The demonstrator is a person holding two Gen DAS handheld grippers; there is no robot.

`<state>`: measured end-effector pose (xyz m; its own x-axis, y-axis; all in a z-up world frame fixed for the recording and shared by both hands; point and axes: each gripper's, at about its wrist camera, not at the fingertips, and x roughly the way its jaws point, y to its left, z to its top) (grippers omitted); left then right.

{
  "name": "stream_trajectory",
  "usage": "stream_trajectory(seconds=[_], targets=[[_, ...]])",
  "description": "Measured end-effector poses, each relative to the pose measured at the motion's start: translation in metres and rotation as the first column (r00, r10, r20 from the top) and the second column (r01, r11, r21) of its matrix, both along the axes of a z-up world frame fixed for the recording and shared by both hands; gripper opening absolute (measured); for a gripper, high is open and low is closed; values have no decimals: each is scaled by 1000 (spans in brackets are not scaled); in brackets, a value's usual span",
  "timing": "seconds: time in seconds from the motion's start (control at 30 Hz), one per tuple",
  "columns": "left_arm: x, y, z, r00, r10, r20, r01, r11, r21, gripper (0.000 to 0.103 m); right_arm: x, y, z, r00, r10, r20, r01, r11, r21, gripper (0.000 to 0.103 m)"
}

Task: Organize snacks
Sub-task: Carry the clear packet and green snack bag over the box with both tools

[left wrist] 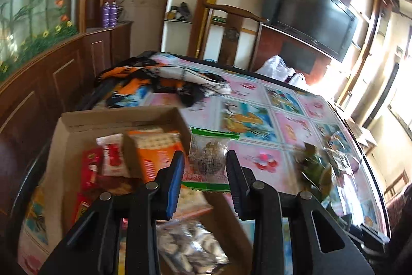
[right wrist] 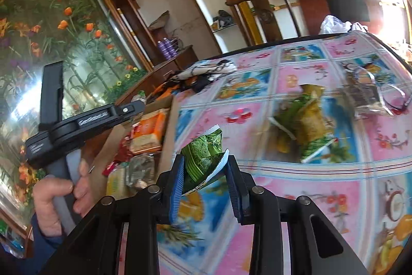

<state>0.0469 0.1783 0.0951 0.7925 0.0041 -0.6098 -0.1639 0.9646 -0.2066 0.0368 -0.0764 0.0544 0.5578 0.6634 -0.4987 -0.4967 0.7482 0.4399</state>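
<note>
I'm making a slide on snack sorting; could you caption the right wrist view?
Right hand-held gripper clamps a green snack packet above the tablecloth, beside the cardboard box.

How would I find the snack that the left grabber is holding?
Look at the cardboard box on the flowery tablecloth. At its right wall, the left gripper holds a clear packet with green edges. Unlike the red and orange packs in the box, it shows a round brown ball inside.
</note>
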Motion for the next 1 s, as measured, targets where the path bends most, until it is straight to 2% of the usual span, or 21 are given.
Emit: stream_trajectory(seconds=[0.33, 0.47, 0.7, 1.0], targets=[[-3, 75, -4, 992, 121, -24, -122, 992, -31, 32, -7, 64, 7, 993, 121, -1, -121, 992, 29, 35], [-2, 98, -14, 985, 155, -72, -158, 986, -47, 32, -11, 92, 7, 986, 169, -8, -169, 985, 30, 35], [4, 103, -24, 981, 151, -125, -156, 987, -35, 32, -6, 136, 4, 976, 216, -31, -215, 976, 14, 35], [7, 102, -33, 974, 151, -168, -157, 987, -26, 32, 13, 173, -11, 973, 215, -87, -217, 976, -7, 35]])
